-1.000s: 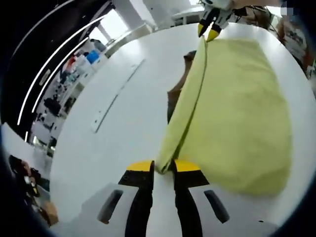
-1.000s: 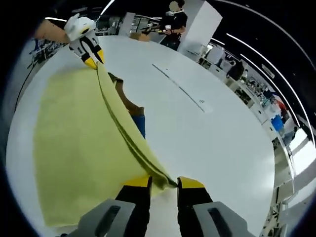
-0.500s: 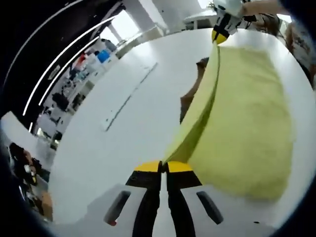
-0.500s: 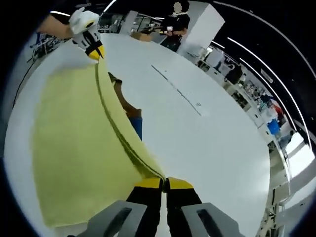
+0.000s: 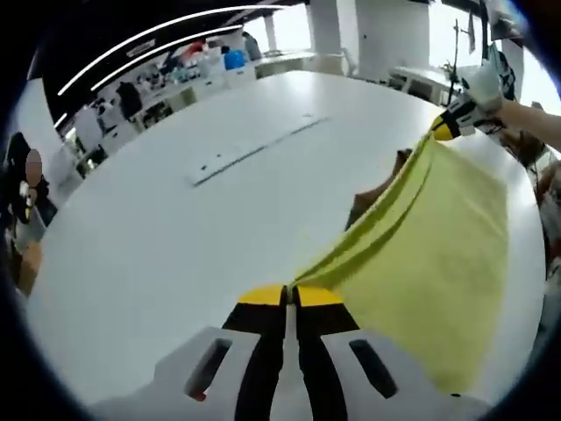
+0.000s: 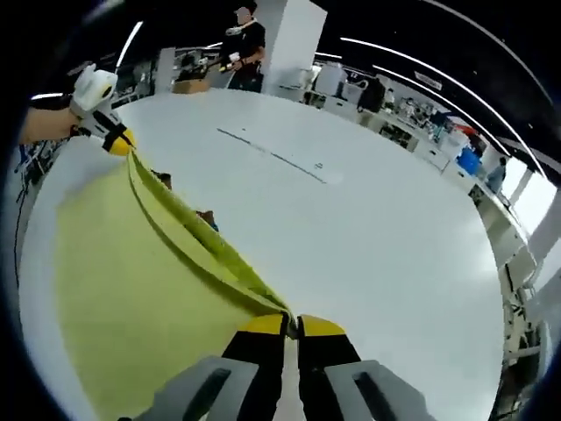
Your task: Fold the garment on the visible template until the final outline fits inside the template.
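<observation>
A yellow garment [image 5: 438, 246] is held taut along one edge between the left tongs [image 5: 291, 296] and the right tongs [image 6: 292, 326], each clenched on a corner, apparently so the lifted edge can be carried over in a fold while the rest lies on the white tabletop [image 5: 175, 228]. A brown and blue template [image 6: 207, 217] is glimpsed beneath the raised fabric, largely hidden by it; a long seam [image 6: 272, 156] is marked across the tabletop beyond, and people are seen at benches in the background.

template [image 5: 375, 195] mostly under garment [image 5: 438, 254]

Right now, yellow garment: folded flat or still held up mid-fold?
Mid-fold. The yellow garment has one edge held taut between the right gripper and left gripper, both shut on it, the rest draping onto the white table.
</observation>
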The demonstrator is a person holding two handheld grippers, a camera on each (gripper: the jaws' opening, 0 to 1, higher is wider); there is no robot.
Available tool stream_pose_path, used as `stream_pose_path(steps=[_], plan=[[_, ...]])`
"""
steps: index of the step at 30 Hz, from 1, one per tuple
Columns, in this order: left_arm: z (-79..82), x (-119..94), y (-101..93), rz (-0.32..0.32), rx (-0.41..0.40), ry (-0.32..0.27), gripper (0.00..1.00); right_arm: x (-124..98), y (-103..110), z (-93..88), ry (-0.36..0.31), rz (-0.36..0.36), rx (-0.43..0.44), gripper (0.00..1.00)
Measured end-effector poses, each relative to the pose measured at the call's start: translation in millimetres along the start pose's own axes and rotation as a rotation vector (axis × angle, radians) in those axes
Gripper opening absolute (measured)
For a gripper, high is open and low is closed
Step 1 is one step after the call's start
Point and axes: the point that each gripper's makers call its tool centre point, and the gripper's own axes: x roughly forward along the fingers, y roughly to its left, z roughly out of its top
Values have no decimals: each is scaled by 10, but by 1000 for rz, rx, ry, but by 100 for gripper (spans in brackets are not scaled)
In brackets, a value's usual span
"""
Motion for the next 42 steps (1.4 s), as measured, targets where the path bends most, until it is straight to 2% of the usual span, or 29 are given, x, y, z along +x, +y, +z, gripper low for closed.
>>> stream_pose_path(steps=[3,5,7,9,14,19,24,28,30,32,37,42], plan=[[17,-11,46,21,-25,-16,2,-6,-88,33,-30,-26,117,5],[21,-26,88,46,-48,-23,4,-11,-110,18,-18,-28,100,0],[10,-41,107,50,-62,-24,4,-18,-117,11,-15,-35,90,0],[9,-57,108,49,-90,-35,6,-28,-101,-2,-11,-28,105,7],[-1,-127,123,53,-112,-70,22,-81,-62,-2,-11,-13,116,22],[-19,-228,38,4,-141,-102,38,-167,92,-1,-2,51,121,39],[-82,-371,-104,-42,-97,-111,54,-315,277,-3,5,124,151,56],[-130,-519,-226,-77,-96,-120,59,-450,414,-17,3,159,122,62],[-119,-594,-285,-95,-96,-152,61,-524,502,-35,-3,182,110,68],[-123,-652,-324,-107,-130,-173,64,-584,584,-62,-2,206,100,72],[-233,-813,-459,-147,-176,-175,69,-765,812,-174,10,266,83,74],[-335,-938,-583,-159,-173,-178,70,-909,927,-294,19,278,61,73]])
